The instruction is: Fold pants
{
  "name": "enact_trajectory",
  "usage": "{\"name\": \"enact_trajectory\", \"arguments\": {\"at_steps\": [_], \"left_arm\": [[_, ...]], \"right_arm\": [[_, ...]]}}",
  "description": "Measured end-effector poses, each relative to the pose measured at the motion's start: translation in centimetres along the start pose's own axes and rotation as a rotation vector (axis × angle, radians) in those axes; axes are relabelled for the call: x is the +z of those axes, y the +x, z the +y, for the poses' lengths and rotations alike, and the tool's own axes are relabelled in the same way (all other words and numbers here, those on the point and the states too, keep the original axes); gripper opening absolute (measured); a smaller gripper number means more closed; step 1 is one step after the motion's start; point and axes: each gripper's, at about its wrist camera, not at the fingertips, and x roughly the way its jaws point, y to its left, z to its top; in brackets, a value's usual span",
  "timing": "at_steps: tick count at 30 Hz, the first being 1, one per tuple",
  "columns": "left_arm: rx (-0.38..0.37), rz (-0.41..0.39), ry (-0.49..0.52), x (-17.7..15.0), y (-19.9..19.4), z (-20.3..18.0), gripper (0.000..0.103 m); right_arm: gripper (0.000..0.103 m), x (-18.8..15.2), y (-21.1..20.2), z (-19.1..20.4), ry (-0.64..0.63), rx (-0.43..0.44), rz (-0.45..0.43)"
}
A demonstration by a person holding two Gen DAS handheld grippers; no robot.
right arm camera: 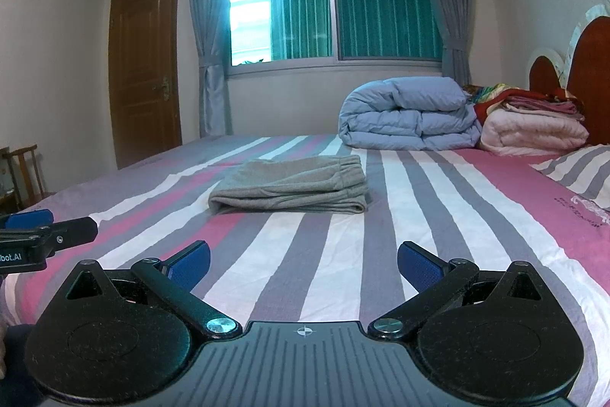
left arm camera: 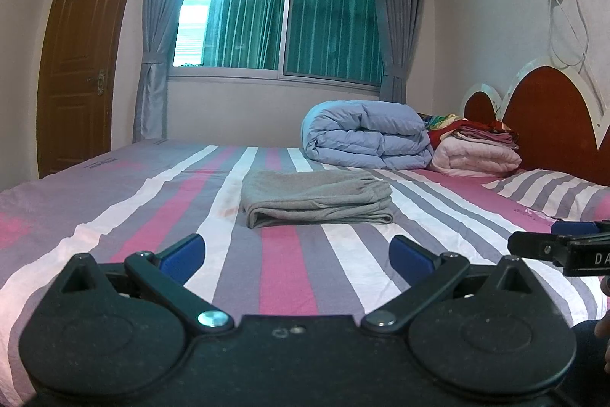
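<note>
The grey pants lie folded in a compact stack on the striped bed sheet, elastic waistband at the right. They also show in the right wrist view. My left gripper is open and empty, held above the sheet a short way in front of the pants. My right gripper is open and empty too, at about the same distance from them. The right gripper's side shows at the right edge of the left view, and the left gripper's side shows at the left edge of the right view.
A folded blue duvet and a pink blanket with stacked clothes sit at the head of the bed by the red headboard. A striped pillow lies at right. A wooden chair stands by the left wall.
</note>
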Motion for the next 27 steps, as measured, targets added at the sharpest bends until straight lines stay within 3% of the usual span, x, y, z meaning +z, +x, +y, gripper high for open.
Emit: {"name": "enact_trajectory", "arguments": {"at_steps": [27], "left_arm": [[-0.007,-0.001,0.002,0.12,-0.03,0.01,0.097]], "right_arm": [[0.103,-0.01,0.00,0.04,0.001,0.000,-0.001]]}}
